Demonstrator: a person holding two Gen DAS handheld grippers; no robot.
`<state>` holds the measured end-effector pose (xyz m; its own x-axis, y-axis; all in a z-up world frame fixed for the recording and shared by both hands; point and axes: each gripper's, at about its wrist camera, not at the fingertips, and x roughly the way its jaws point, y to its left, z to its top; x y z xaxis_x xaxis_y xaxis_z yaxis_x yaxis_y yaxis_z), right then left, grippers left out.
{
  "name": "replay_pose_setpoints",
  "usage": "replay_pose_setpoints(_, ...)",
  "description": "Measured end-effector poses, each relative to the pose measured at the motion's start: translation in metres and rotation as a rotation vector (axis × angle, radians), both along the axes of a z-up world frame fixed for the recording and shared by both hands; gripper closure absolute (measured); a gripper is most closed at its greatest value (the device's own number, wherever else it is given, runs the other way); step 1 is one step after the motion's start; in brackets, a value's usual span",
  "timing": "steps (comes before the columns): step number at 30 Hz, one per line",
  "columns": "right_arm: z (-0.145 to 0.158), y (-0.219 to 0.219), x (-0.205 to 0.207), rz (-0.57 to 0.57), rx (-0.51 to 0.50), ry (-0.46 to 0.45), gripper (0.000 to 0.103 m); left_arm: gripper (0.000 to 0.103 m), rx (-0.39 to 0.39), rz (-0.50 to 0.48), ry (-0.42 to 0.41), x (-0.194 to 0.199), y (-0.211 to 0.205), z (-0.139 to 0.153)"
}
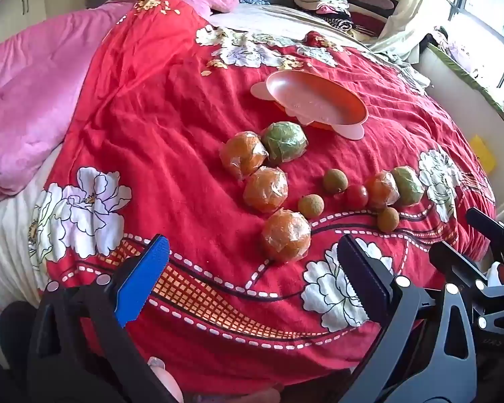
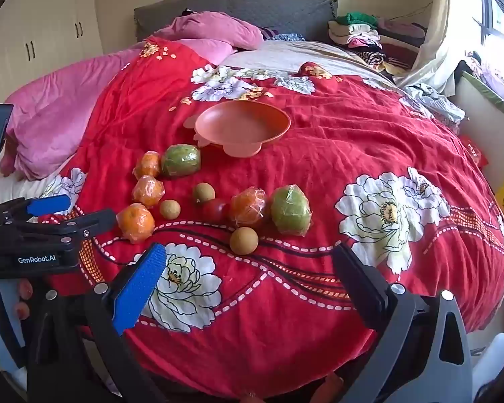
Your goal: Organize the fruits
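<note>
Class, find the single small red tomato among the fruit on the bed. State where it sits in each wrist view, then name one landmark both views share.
Left wrist view: the red tomato lies right of centre, between a small brown round fruit and a wrapped orange.
Right wrist view: the tomato lies left of centre, just left of that wrapped orange.
Shared landmark: the empty orange fruit bowl beyond the fruit.

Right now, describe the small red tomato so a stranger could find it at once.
On the red floral bedspread, find the salmon-pink footed bowl; fruit lies scattered in front of it. In the nearer row, the tomato sits just left of a wrapped orange. It is the only red, glossy, unwrapped fruit there.
</note>
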<state>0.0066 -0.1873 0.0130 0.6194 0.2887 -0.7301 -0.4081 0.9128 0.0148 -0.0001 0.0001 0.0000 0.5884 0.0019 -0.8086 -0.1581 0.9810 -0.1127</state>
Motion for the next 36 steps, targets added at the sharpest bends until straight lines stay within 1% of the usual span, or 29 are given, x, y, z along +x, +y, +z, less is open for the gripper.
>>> replay_pose_setpoints(5, 0.001, 0.002, -0.002, 0.004, -0.003, -0.001, 0.004, 0.009, -0.001, 0.001, -0.004, -0.003, -0.003, 0.004)
replay_pose_setpoints(7, 0.001, -0.001, -0.002, 0.004, 0.013, 0.004, 0.004, 0.009, -0.003, 0.005, -0.005, -0.003, -0.001, 0.006)
replay_pose_setpoints(9, 0.001, -0.001, -0.002, 0.002, 0.013, 0.001, 0.004, 0.009, 0.014, 0.000, -0.009, -0.002, -0.007, 0.005)
replay_pose_setpoints(13, -0.002, 0.002, 0.003, 0.004, 0.012, 0.006, 0.004, 0.009, 0.017, 0.005, -0.010, -0.001, -0.008, 0.006)
replay_pose_setpoints(14, 0.002, -0.001, -0.004, 0.005, 0.010, 0.002, 0.004, 0.009, 0.017, 0.006, -0.010, -0.001, -0.008, 0.007)
replay_pose_setpoints(15, 0.001, -0.001, -0.003, 0.006, 0.009, 0.002, 0.004, 0.009, 0.015, -0.005, -0.014, -0.003, -0.004, 0.007)
replay_pose_setpoints(36, 0.004, -0.002, -0.005, -0.004, 0.015, -0.008, 0.004, 0.009, 0.016, -0.008, -0.020, -0.005, -0.002, 0.009)
